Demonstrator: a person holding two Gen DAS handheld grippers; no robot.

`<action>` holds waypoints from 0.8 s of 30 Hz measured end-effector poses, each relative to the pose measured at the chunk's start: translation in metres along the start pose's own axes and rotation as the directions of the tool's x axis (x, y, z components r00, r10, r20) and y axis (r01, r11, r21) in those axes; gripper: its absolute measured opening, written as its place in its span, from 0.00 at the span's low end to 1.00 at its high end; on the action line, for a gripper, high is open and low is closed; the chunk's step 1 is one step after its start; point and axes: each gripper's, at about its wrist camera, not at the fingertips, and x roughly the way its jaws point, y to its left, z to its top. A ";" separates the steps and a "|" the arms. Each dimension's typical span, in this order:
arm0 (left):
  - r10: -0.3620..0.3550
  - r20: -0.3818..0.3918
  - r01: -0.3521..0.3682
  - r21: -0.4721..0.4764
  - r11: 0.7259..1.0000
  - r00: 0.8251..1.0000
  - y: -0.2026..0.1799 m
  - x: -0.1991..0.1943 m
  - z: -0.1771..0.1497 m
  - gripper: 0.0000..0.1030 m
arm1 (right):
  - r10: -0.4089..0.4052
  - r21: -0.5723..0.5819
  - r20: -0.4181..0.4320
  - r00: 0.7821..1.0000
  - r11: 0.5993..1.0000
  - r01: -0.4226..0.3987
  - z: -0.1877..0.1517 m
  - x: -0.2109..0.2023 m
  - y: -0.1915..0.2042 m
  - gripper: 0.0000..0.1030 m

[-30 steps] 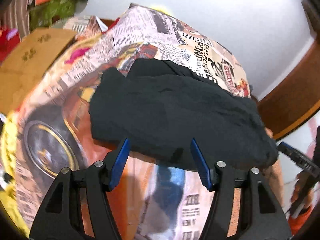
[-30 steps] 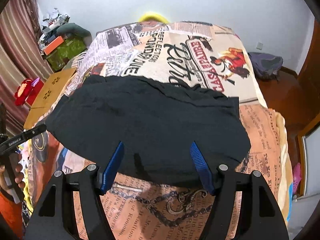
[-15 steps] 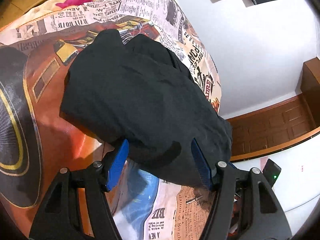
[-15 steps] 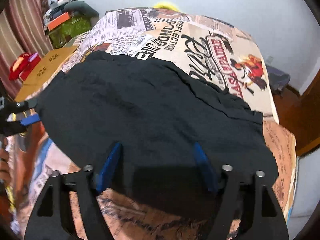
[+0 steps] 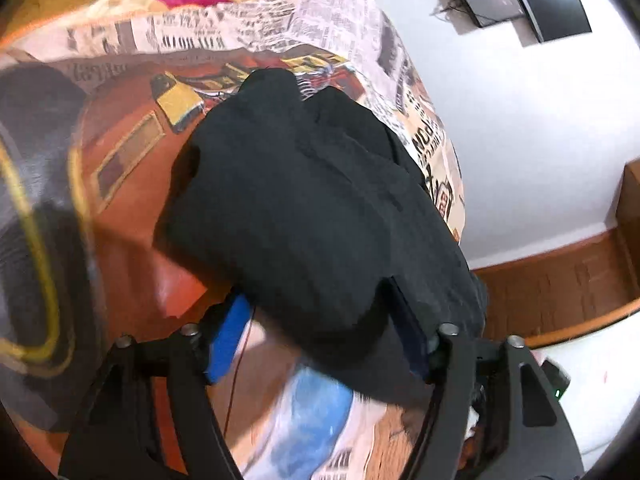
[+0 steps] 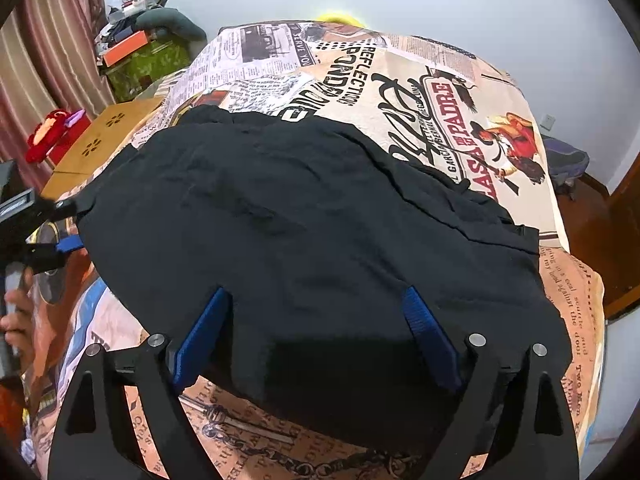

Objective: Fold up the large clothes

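Two grippers, the left gripper (image 5: 320, 328) and the right gripper (image 6: 316, 328), have their fingers wide apart around the near edge of the big black cloth garment (image 6: 304, 240), which lies on the newspaper-print bedcover (image 6: 420, 80).

Left tool (image 5: 320, 320) spread wide over black garment (image 5: 320, 208), printed bedspread (image 5: 132, 168) beneath
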 end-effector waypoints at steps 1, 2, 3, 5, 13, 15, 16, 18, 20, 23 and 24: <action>-0.008 0.004 0.008 -0.019 1.000 1.000 0.004 0.006 0.002 0.70 | 0.003 0.002 0.000 1.000 1.000 -0.003 0.000 0.000 -0.001 0.87; -0.023 0.018 0.023 -0.028 0.999 1.000 0.008 0.011 0.005 0.70 | 0.006 0.004 -0.001 1.000 1.000 -0.006 0.000 0.001 -0.001 0.87; -0.028 0.035 0.030 -0.037 0.999 0.999 0.010 0.015 0.008 0.70 | 0.012 0.006 -0.004 1.000 1.000 -0.012 0.000 0.001 -0.001 0.87; -0.020 0.066 0.025 -0.073 0.997 0.998 0.011 0.021 0.010 0.70 | 0.019 0.016 -0.008 1.000 1.000 -0.018 0.001 0.003 -0.003 0.88; 0.139 0.103 -0.148 0.087 0.985 0.985 -0.027 0.018 0.014 0.32 | -0.005 0.037 -0.067 0.998 0.999 0.007 0.004 -0.005 0.000 0.88; 0.148 0.146 -0.172 0.167 0.971 0.978 -0.041 -0.002 0.004 0.30 | 0.028 0.053 -0.079 0.996 0.998 -0.024 0.006 -0.015 0.002 0.87; 0.160 0.178 -0.197 0.214 0.957 0.971 -0.051 -0.015 -0.002 0.29 | 0.042 0.058 -0.079 0.996 0.998 -0.037 0.007 -0.017 0.002 0.87; 0.163 0.243 -0.230 0.276 0.933 0.956 -0.068 -0.038 -0.011 0.28 | 0.058 0.061 -0.065 0.996 0.997 -0.054 0.010 -0.026 0.007 0.87; 0.137 0.293 -0.228 0.304 0.925 0.946 -0.080 -0.065 -0.016 0.28 | 0.040 0.048 -0.049 0.998 0.998 -0.037 0.014 -0.032 0.017 0.87; 0.106 0.389 -0.253 0.350 0.902 0.915 -0.099 -0.107 -0.021 0.27 | 0.055 0.022 -0.027 0.998 0.998 -0.054 0.018 -0.038 0.040 0.87; 0.096 0.424 -0.269 0.371 0.889 0.901 -0.107 -0.122 -0.024 0.27 | 0.080 0.011 -0.024 0.997 0.997 -0.080 0.019 -0.037 0.049 0.87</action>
